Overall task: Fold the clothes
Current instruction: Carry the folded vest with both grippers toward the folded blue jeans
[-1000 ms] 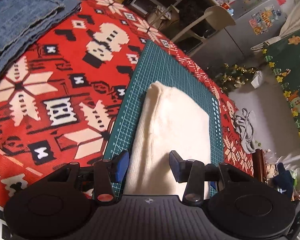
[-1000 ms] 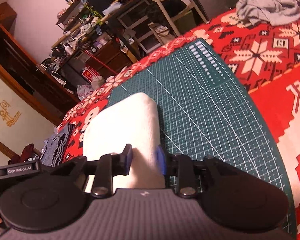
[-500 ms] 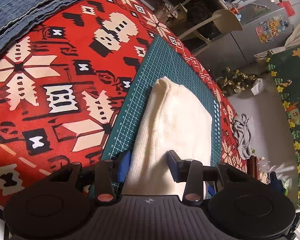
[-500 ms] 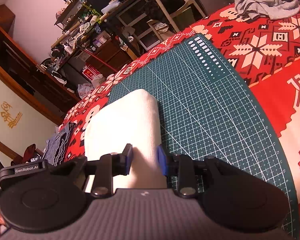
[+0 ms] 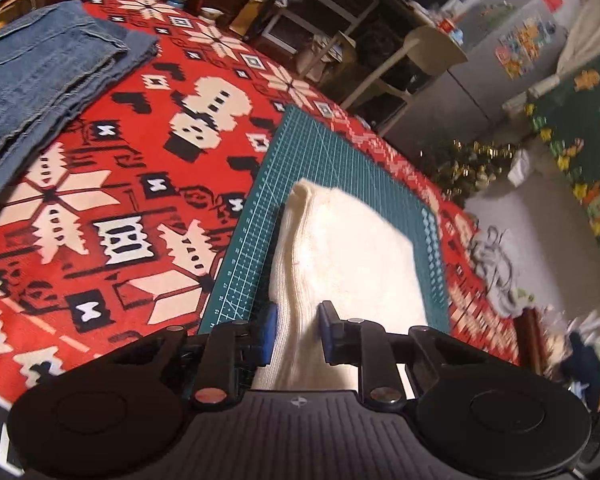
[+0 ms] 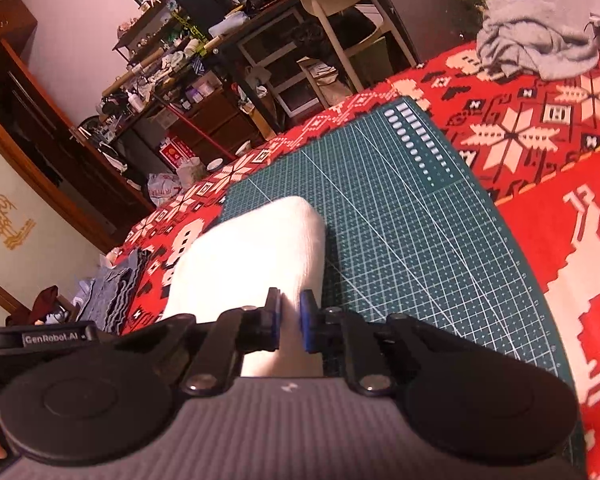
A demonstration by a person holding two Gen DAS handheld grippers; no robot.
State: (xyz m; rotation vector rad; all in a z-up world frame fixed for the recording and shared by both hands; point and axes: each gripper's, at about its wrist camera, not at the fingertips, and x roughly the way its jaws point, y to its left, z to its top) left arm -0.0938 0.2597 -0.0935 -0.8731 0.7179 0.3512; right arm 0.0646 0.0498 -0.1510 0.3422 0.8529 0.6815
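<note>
A folded cream knit garment lies on the green cutting mat. My left gripper straddles its near left edge; the jaws are closing and the blue pads pinch a ridge of the cloth. In the right wrist view the same garment fills the middle, on the mat. My right gripper has its jaws closing on the near right edge, with a narrow fold of cloth squeezed between the pads.
Folded blue jeans lie at the far left on the red patterned tablecloth. A crumpled grey garment sits at the far right of the table. A chair and cluttered shelves stand beyond the table.
Both grippers have narrowed their jaws onto the garment's near edge and lifted a little. The cloth now bunches between each pair of pads.
</note>
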